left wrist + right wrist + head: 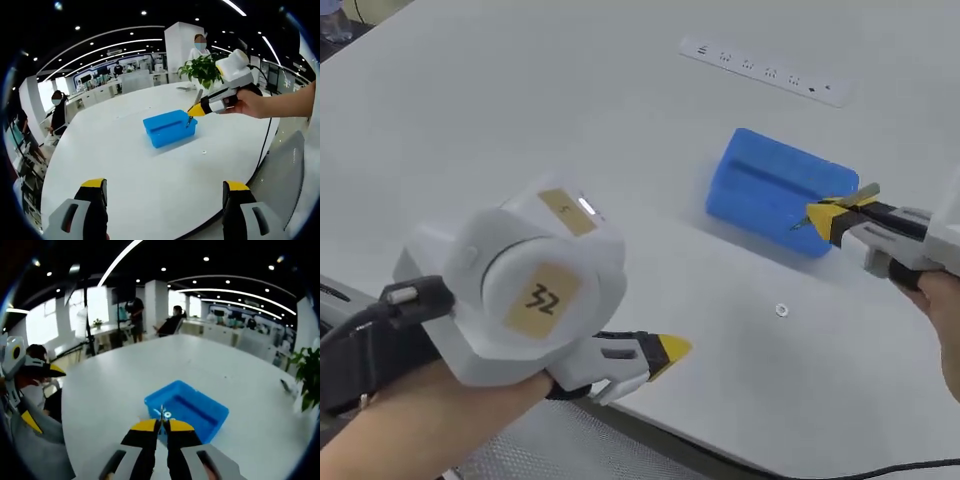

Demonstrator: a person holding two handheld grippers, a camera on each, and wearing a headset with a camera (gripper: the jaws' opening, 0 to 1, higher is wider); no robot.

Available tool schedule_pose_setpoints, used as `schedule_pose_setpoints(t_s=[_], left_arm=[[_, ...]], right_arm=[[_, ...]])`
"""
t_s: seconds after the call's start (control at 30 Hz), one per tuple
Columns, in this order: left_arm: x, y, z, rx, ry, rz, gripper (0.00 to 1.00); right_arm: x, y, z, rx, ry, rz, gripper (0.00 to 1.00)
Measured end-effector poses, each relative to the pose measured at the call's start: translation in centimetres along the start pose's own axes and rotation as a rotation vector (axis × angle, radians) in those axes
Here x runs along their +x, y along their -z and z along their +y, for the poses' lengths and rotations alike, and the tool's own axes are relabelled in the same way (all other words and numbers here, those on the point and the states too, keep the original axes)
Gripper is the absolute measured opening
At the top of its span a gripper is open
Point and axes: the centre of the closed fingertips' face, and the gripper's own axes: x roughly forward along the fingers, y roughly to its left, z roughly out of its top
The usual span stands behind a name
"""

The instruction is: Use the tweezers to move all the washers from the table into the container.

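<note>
One white table [520, 90] carries the blue container [775, 185]. Your left gripper [164, 186] hangs near the table's edge, jaws wide apart and empty. Your right gripper [162, 426] is clamped on the tweezers [861, 193], which pinch a washer [167, 414] over the container. A second washer [781, 310] lies on the table nearby.

We see a white power strip [763, 72] lying flat at the far side in the head view, and a black cable [880, 467] trailing along the near edge. In the left gripper view, a leafy potted plant [202, 70] stands near a white column [177, 45], with 1 standing person [199, 49] just behind the plant and a second person [59, 114] far off at the left. Small round ceiling lights [144, 12] dot the dark ceiling.
</note>
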Motion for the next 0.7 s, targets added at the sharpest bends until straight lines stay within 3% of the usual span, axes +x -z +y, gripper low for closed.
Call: schedule_pose_setpoints(t_s=[0.5, 0.7], left_arm=[[-0.1, 0.1, -0.1, 0.005, 0.004, -0.001, 0.98], [-0.1, 0.2, -0.1, 0.005, 0.002, 0.002, 0.98]], right_arm=[[-0.4, 5.9, 1.2, 0.044, -0.018, 0.130, 0.04], [-0.6, 7.0, 1.4, 0.049, -0.016, 0.150, 0.04]])
